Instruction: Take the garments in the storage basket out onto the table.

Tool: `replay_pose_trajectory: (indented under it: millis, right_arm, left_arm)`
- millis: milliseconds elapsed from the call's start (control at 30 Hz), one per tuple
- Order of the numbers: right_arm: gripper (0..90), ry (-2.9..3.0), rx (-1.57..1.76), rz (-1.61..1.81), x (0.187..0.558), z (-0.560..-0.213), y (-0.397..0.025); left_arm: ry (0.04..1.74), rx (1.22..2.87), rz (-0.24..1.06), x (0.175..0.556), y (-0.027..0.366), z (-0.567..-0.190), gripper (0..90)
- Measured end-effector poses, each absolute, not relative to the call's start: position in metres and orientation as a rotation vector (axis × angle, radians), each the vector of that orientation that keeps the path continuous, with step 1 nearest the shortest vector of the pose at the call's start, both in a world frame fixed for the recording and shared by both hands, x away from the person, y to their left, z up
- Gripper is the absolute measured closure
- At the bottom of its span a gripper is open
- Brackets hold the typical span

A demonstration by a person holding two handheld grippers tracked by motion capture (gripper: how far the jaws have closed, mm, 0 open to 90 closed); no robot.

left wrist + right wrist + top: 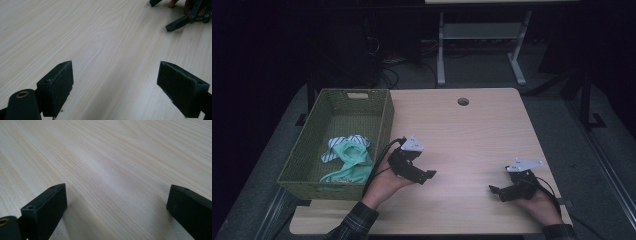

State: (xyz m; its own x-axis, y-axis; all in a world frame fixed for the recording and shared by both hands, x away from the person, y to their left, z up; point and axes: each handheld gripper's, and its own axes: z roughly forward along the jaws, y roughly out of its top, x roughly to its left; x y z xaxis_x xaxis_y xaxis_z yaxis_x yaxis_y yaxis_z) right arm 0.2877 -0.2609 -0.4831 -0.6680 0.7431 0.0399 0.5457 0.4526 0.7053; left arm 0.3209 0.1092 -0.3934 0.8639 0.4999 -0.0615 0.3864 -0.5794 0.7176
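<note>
So both grippers are empty right now; the left hand-held gripper (pixel 424 175) sits near the middle-left of the tabletop (pixel 472 130) with its jaws spread wide, nothing between them but bare wood in its own view; the right hand-held gripper (pixel 497 191) is over by the near right corner, also spread wide and pinching nothing.

The only stuff around to work with is the cloth; a mint-green garment (pixel 352 162) and a striped blue-and-white piece (pixel 343 145) lie bunched in the near half of the green woven basket (pixel 384 125), which stands along the tabletop's left edge. From the left gripper that pile is off to its left, just past the basket wall; its jaws point the other way, toward the right gripper; the heap's long axis seems to run from the basket's near end toward its far end. The left hand (pixel 387 182) is clearly nearer, just beside the basket; the right one is well apart from it, clear across the wood. My guess is any reach for the clothes would go to the left side and has to clear the basket rim first.

Surface is pale wood grain, smooth, with a cable hole (pixel 463 101) near the far edge; the room behind is dark, with a white desk frame (pixel 482 45) and cables on grey floor.
</note>
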Motion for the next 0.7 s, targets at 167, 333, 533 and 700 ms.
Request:
replay_pose_trajectory:
  millis: [167, 333, 533, 700]
  right_arm:
    - [2.8, 2.431, 1.106, 1.030, 0.288, -0.483, -0.261]
    - [2.8, 2.430, 1.107, 1.030, 0.288, -0.483, -0.261]
    - [2.8, 2.423, 1.114, 1.024, 0.287, -0.483, -0.261]
    - [2.8, 2.424, 1.114, 1.023, 0.287, -0.483, -0.261]
  left_arm:
    - [0.634, 2.249, 0.196, 0.322, 0.110, -0.388, 13.2]
    - [0.606, 2.262, 0.190, 0.324, 0.111, -0.381, 13.5]
    - [0.589, 2.243, 0.189, 0.327, 0.117, -0.375, 13.5]
    - [0.587, 2.230, 0.191, 0.328, 0.119, -0.372, 13.5]
